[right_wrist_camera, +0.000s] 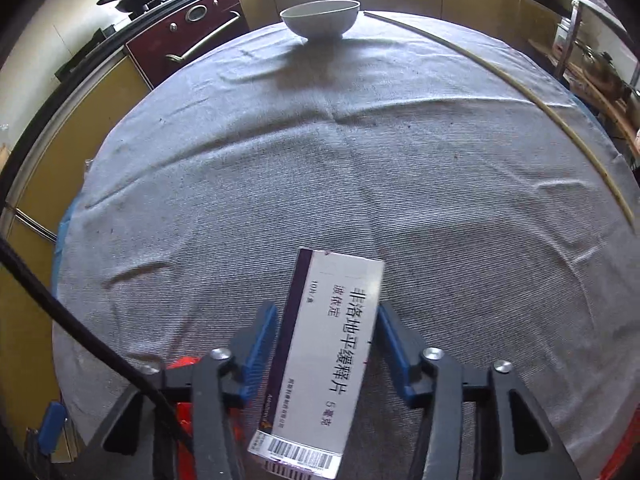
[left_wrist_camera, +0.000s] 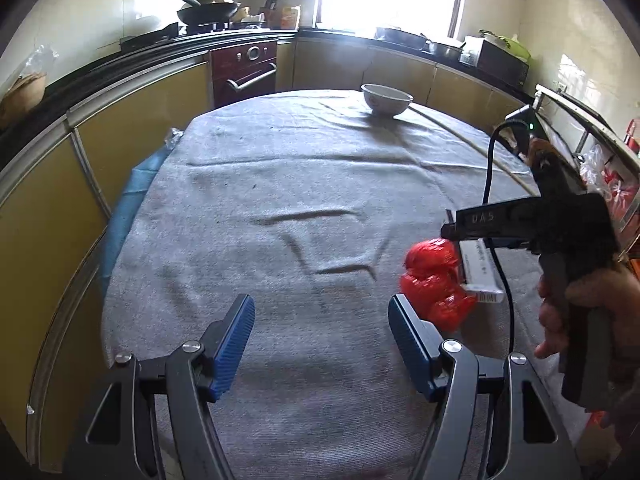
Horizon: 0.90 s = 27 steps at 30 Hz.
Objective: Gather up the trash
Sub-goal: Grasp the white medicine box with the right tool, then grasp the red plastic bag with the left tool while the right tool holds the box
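A white medicine box (right_wrist_camera: pixel 320 356) with a purple stripe and a barcode is held between the blue pads of my right gripper (right_wrist_camera: pixel 326 316), above the grey tablecloth. The same box (left_wrist_camera: pixel 482 270) shows in the left wrist view under the right gripper's body (left_wrist_camera: pixel 532 224). A crumpled red plastic wrapper (left_wrist_camera: pixel 438 280) lies on the cloth beside the box; its edge shows in the right wrist view (right_wrist_camera: pixel 186 362). My left gripper (left_wrist_camera: pixel 322 312) is open and empty, low over the cloth, with the red wrapper just right of its right finger.
A white bowl (left_wrist_camera: pixel 386 99) (right_wrist_camera: pixel 320 20) stands at the far edge of the round table (left_wrist_camera: pixel 280 184). A thin pale stick (right_wrist_camera: pixel 520 92) lies along the table's right side. Kitchen cabinets, an oven (left_wrist_camera: pixel 245 70) and a wok (left_wrist_camera: pixel 208 8) ring the table.
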Motion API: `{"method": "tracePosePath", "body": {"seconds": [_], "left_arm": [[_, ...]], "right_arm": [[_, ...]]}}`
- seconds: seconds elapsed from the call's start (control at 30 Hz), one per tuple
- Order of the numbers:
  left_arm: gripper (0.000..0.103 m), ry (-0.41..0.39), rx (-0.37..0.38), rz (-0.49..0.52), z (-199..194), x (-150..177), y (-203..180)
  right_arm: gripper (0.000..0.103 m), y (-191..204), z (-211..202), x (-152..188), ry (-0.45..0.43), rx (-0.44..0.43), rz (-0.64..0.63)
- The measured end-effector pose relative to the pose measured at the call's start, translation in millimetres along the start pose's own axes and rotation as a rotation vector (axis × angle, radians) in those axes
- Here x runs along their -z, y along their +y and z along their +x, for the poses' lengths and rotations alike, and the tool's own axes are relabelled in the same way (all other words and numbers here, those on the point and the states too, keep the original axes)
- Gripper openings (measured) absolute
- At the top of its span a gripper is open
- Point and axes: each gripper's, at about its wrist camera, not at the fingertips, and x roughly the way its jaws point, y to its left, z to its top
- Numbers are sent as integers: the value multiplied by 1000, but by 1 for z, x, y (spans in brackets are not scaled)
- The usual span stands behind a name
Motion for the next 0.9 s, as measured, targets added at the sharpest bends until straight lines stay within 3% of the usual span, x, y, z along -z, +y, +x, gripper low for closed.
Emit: {"method": "tracePosePath", "body": {"seconds": [0.2,0.27,0.5,0.53,0.6,0.63,0.9], "left_arm": [[73,38,117,-2,11,-17,-20],[77,63,138,13,20,-21,-32],[77,143,185,13,56,-26,-55],[75,148,195,0,58,-25,-54],[57,166,222,-23,64,-24,-53],[43,186,229,-32,67,-23,-53],[39,158,211,-49,56,-23,-58]], "right_arm": [[52,-19,-6,7,-18,-2,-15],[52,-27,-10,11,-12,-13,-12],[52,-59,-26,32,6,-55,12],[52,-64,-28,35,7,-64,22],[52,-76,-33,42,6,-88,39],[52,-79,-35,43,3,-93,42],[52,-89,-57,65,-59,-153,18]]}}
